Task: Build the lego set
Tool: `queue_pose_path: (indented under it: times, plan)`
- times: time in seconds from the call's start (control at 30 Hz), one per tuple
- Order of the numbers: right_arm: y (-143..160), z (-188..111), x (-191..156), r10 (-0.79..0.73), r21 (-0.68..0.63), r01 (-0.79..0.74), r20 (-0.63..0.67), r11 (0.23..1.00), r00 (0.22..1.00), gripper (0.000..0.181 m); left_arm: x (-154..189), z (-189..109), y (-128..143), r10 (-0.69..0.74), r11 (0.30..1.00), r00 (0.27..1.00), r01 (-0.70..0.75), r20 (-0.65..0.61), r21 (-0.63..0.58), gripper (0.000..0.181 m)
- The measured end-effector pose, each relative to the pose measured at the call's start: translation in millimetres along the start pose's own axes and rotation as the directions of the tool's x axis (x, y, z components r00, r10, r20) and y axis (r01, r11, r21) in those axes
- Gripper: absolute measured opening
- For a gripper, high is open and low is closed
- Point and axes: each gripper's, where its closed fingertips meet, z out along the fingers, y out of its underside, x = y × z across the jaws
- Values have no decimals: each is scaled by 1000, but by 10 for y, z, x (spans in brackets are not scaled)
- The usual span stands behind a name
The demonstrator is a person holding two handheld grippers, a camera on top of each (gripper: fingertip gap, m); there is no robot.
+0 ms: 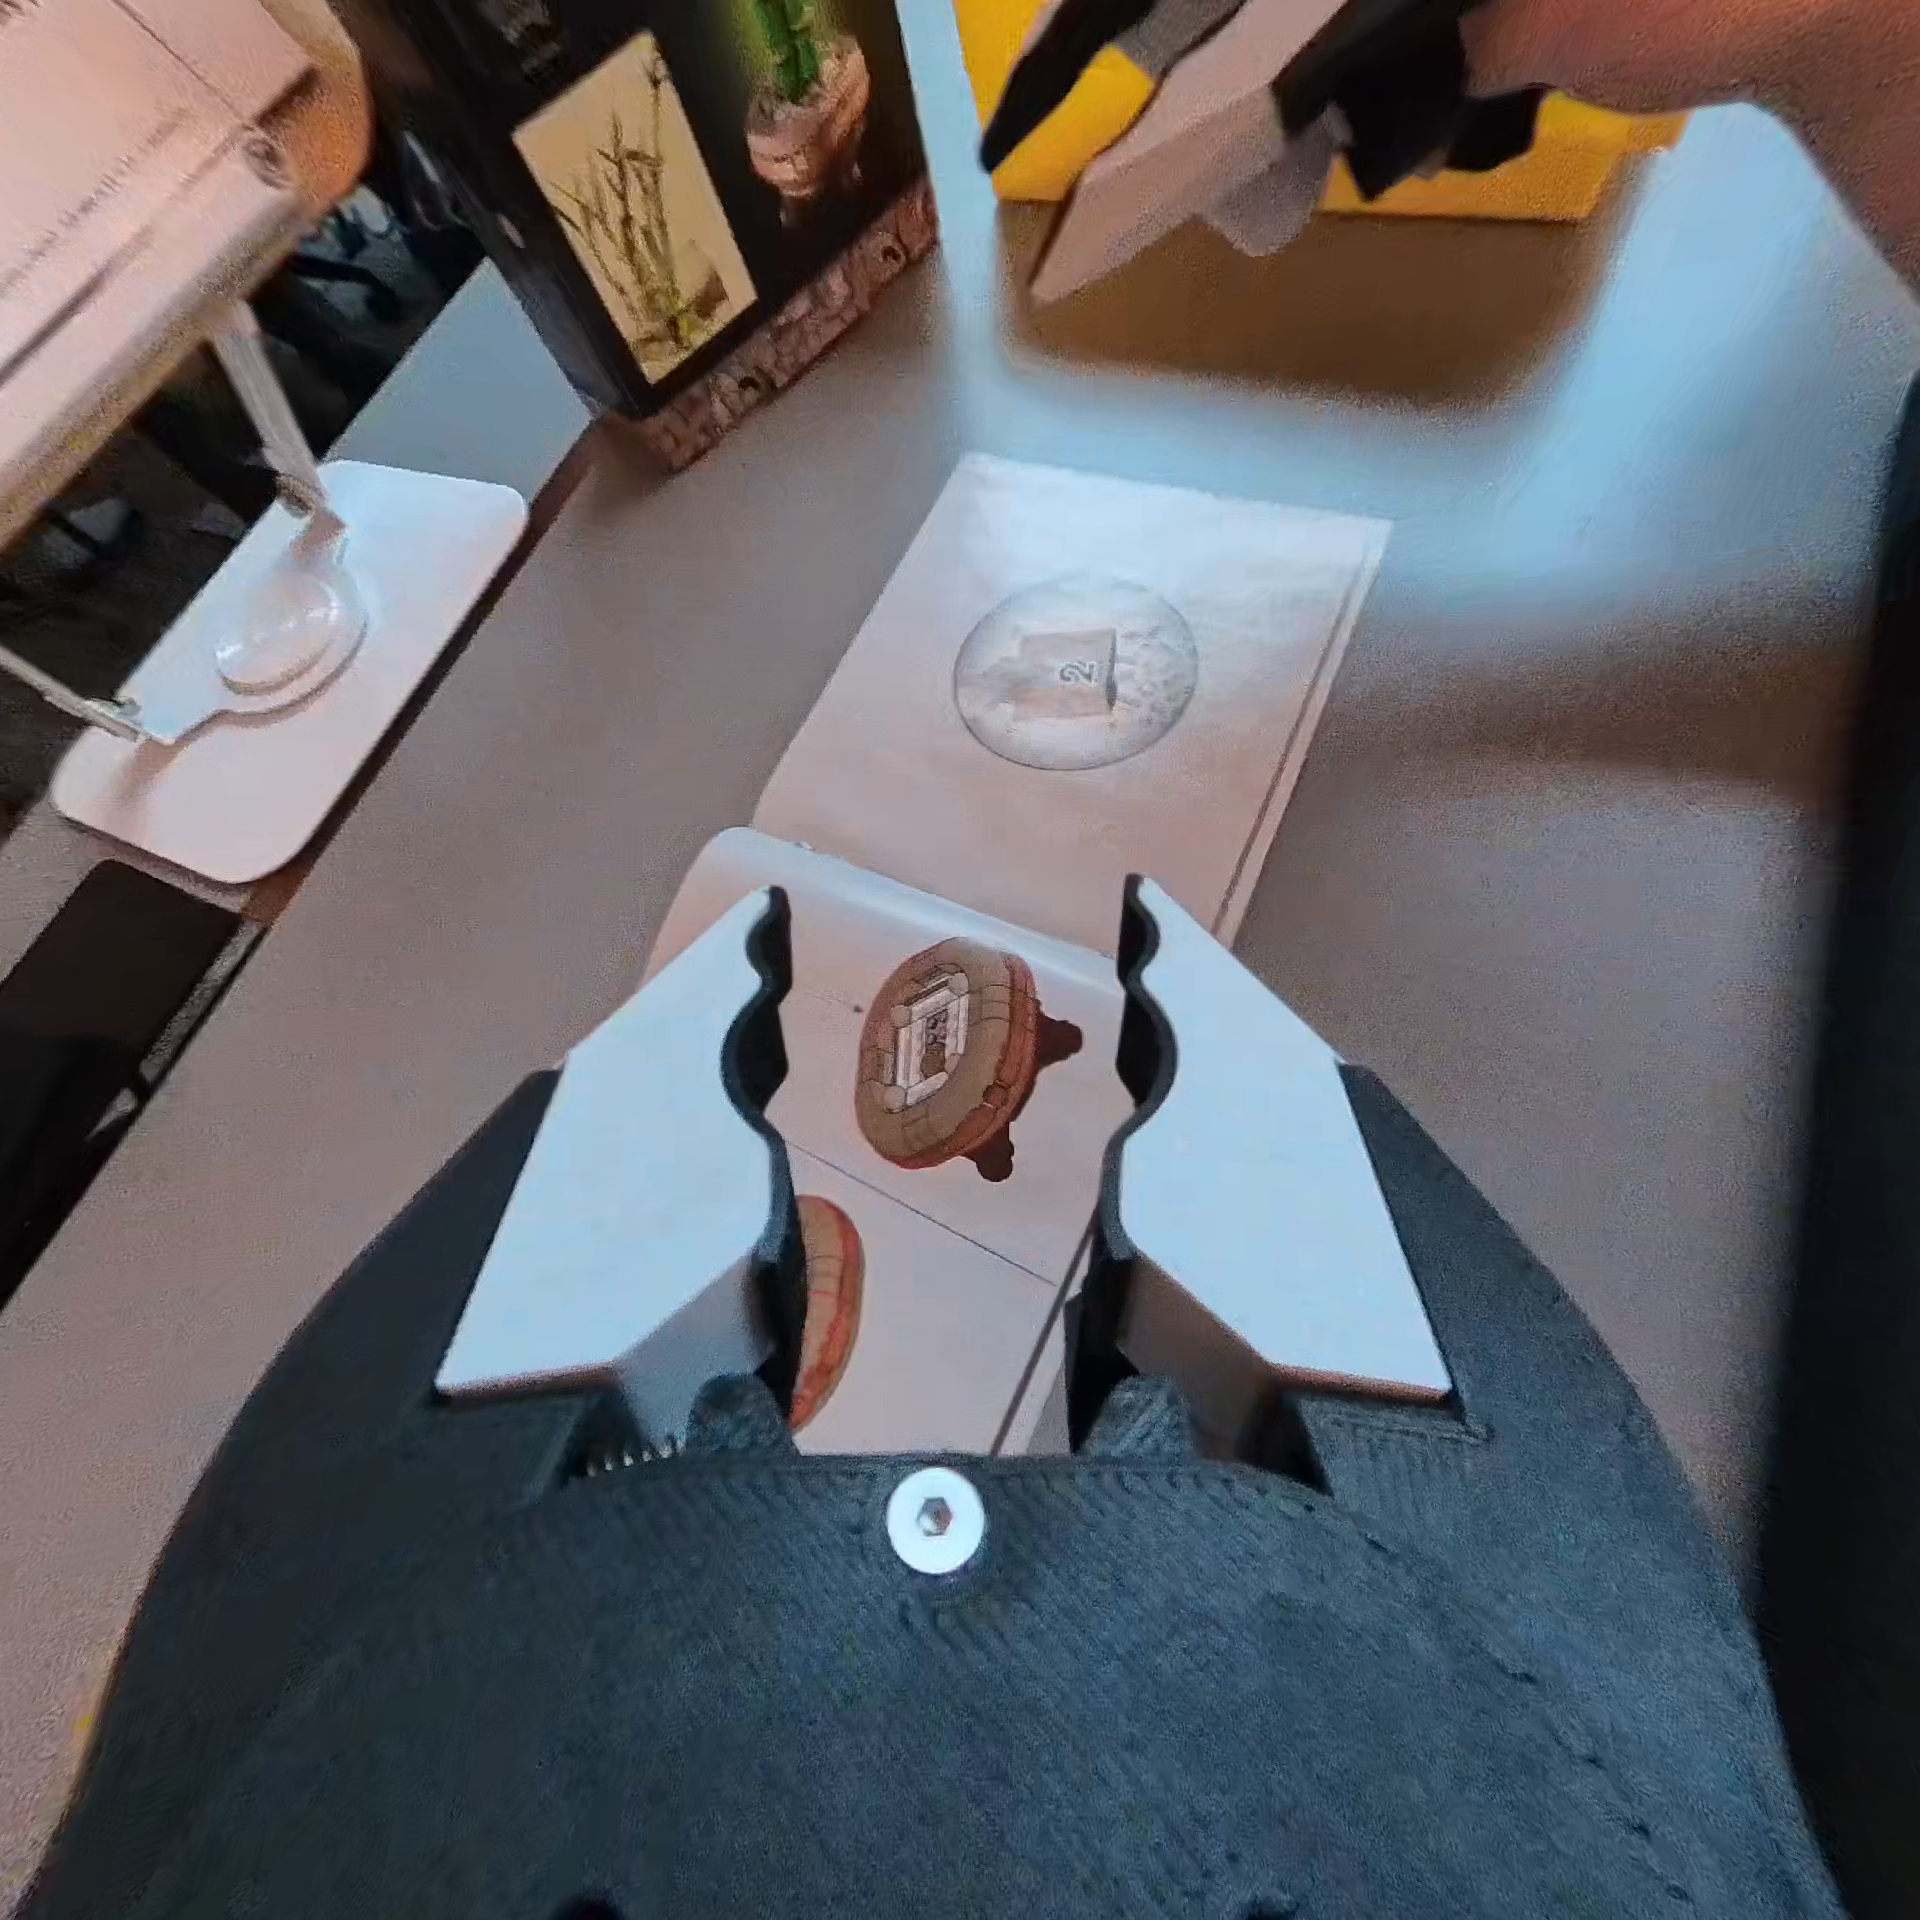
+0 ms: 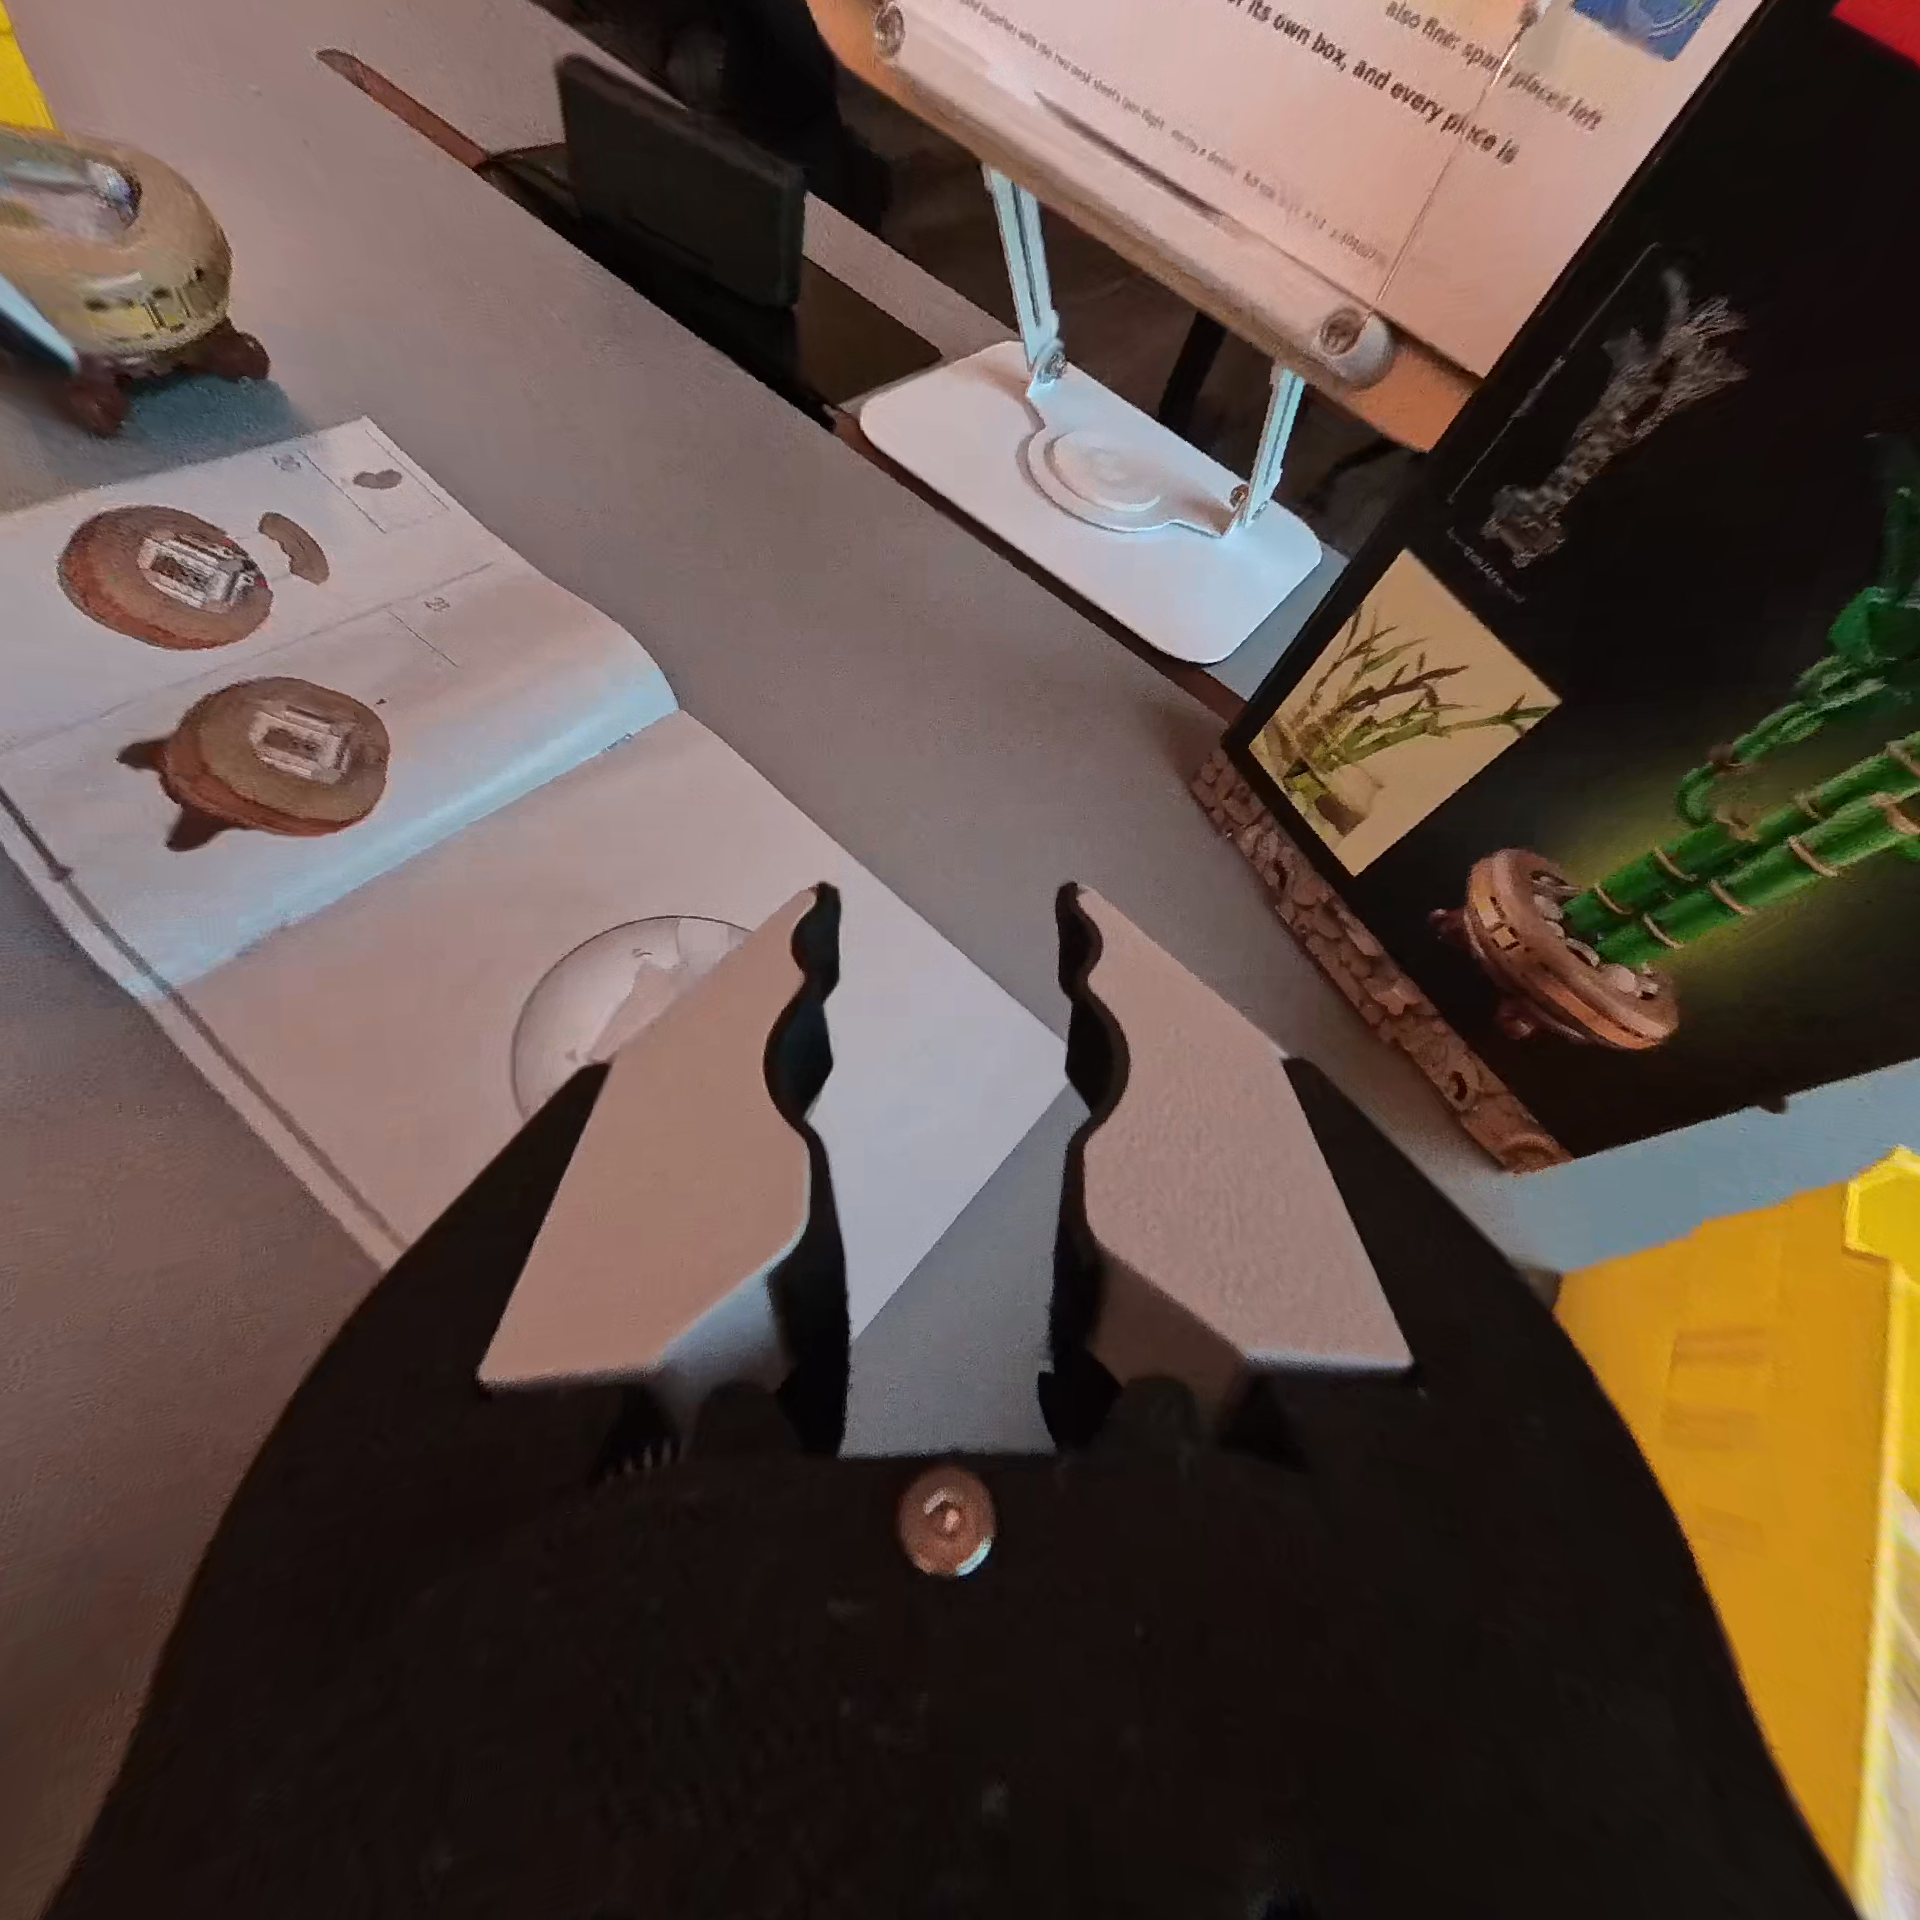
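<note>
a white stand [image 2: 1091,520] with a flat base sits at the grey table's [image 2: 852,665] far edge, holding up a tilted printed sheet [image 2: 1299,114].

Left gripper [image 1: 951,914]: jaws apart, wide gap, nothing between 2 fingers, hovering tilted down over desk. Right gripper [image 2: 940,914]: jaws apart, narrower gap, empty, also angled down. In left wrist view, right gripper sits at far top, person's hand [image 1: 1662,52] gripping it.

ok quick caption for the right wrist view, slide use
Right gripper, jaws open and empty, above the open instruction booklet on the grey table, set box standing at right.
</note>
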Motion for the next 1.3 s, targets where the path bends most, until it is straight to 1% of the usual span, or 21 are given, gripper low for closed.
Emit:
queue_pose_path:
  times: [0.03, 0.17, 0.27, 0.33, 0.43, 0.5, 0.57, 0.63, 0.7, 0.73, 0.77, 0.8, 0.83, 0.87, 0.9, 0.93, 1.0, 1.07, 1.13, 1.2, 1.3]
  plan:
    - [-59, -116, -42, 10, 8, -10, -13, 1000, 1000, 42, -65, -69, -25, -13, 1000, 1000, 13, 25, 16, 62]
    - [-111, -570, -349, 117, 103, -114, -16, 988, 993, 41, -26, -333, 5, -74, 988, 997, 73, 2, 135, 56]
    - [-155, -665, -338, 121, 193, -110, -45, 975, 992, 33, -99, -434, 63, -120, 980, 993, 119, -1, 160, 54]
    - [-310, -568, -277, 93, 240, -87, -14, 967, 996, 33, -240, -492, 8, -124, 981, 991, 117, 40, 153, 54]
    - [-403, -382, -201, 85, 162, -85, 8, 983, 996, 36, -355, -624, -236, -111, 971, 991, 92, 75, 220, 54]
    - [-509, -333, -270, 63, 169, -68, 30, 983, 998, 36, -344, -700, -318, -119, 952, 991, 95, 67, 291, 52]
    - [-637, -297, -395, 36, 207, -53, 83, 977, 996, 37, -395, -731, -245, -144, 936, 986, 107, 89, 335, 48]
    - [-794, -209, -449, 30, 260, -67, 141, 963, 989, 40, -476, -702, -53, -199, 928, 974, 150, 112, 341, 46]
    - [-992, -99, -518, 52, 331, -141, 263, 933, 963, 39, -441, -665, 75, -259, 902, 964, 217, 65, 374, 44]
    - [-1061, -23, -527, 83, 358, -200, 317, 912, 945, 40, -390, -676, 75, -263, 888, 964, 234, 21, 395, 37]
    - [-1079, 53, -558, 107, 368, -254, 375, 894, 921, 48, -383, -714, 45, -262, 876, 965, 238, 1, 421, 31]
    - [-1066, 114, -627, 118, 372, -297, 434, 879, 893, 56, -392, -764, -1, -256, 863, 967, 232, -8, 448, 29]
    - [-1021, 167, -693, 137, 376, -338, 470, 863, 872, 54, -382, -802, -25, -239, 860, 971, 219, -15, 460, 25]
    - [-946, 212, -808, 130, 377, -352, 502, 857, 855, 47, -339, -796, -1, -216, 875, 976, 204, -24, 440, 23]
    - [-825, 238, -1049, 89, 321, -325, 574, 890, 814, 43, -252, -736, 77, -189, 905, 981, 191, -43, 379, 25]
    - [-659, 245, -1320, 29, 240, -236, 640, 942, 768, 44, -139, -649, 189, -160, 943, 985, 173, -66, 284, 25]
    - [-390, 342, -1582, -123, 169, 25, 599, 985, 791, 54, -24, -481, 377, -99, 987, 994, 102, -38, 120, 31]
    - [-276, 369, -1850, -228, 155, 168, 604, 974, 763, 63, -20, -360, 481, -19, 999, 999, 18, 27, 46, 35]
    - [-130, 420, -2061, -188, 54, 201, 644, 978, 742, 73, 35, -244, 583, -9, 1000, 1000, 9, -5, 14, 38]
    - [6, 477, -2158, -156, -23, 224, 650, 974, 743, 78, 94, -155, 659, -74, 997, 994, 73, -83, -10, 41]
    - [211, 546, -2064, -149, -114, 260, 579, 959, 802, 79, 167, -176, 584, -184, 980, 958, 196, -218, 34, 44]
